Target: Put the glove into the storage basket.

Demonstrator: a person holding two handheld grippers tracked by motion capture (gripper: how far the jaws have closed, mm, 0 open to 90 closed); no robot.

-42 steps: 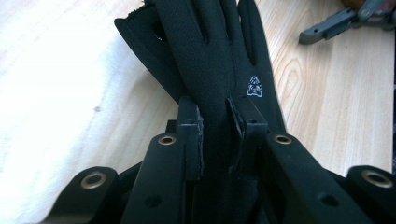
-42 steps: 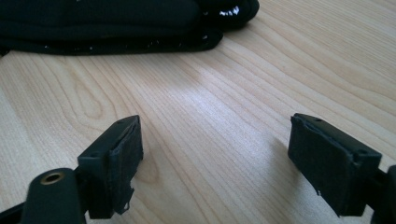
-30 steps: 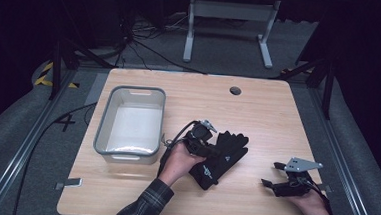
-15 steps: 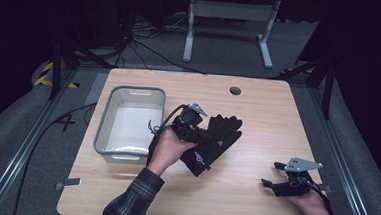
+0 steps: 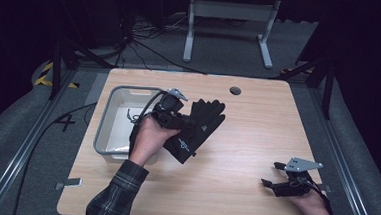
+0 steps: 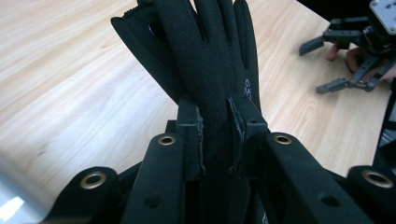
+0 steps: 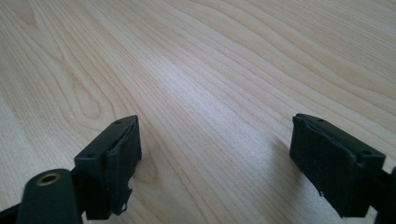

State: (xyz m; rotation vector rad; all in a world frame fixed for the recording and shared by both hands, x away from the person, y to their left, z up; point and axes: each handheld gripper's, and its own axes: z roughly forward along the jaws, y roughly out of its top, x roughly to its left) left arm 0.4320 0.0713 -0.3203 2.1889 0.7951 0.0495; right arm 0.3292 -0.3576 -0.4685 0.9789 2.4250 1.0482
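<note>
- The left tool (image 5: 177,119) is up off the surface (image 5: 256,141), its jaws clenched on a black glove (image 5: 197,130) near the cuff end.
- From the left tool's own camera, the two black jaws pinch the glove (image 6: 215,93) between them, fabric squeezed tight, fingers of the glove pointing away up the frame.
- In the high view the glove hangs just right of a grey bin (image 5: 122,126), with the glove's fingers spread toward the far side of the surface and its cuff end toward the person.
- There looks to be a second layer of black fabric behind the first in the left gripper view; whether that is a second glove or a fold, I cannot tell.
- A small white mark shows on the glove's back in both views.
- The person's left hand (image 5: 149,137) wraps the tool's handle, right over the bin's near right corner, a plaid sleeve (image 5: 118,193) coming in from the bottom.
- The bin sits on the left side of the surface, pale inside, with a cable from the left tool looping across it.
- Over on the right, the right tool (image 5: 274,185) rests low near the front right corner of the surface, well apart from the glove.
- Its jaws stand released, wide apart, with bare wood grain between them in the right gripper view (image 7: 215,163).
- The left gripper view also catches that right tool (image 6: 355,56) far off, jaws spread.
- A small dark round hole (image 5: 235,90) sits near the far edge of the surface.
</note>
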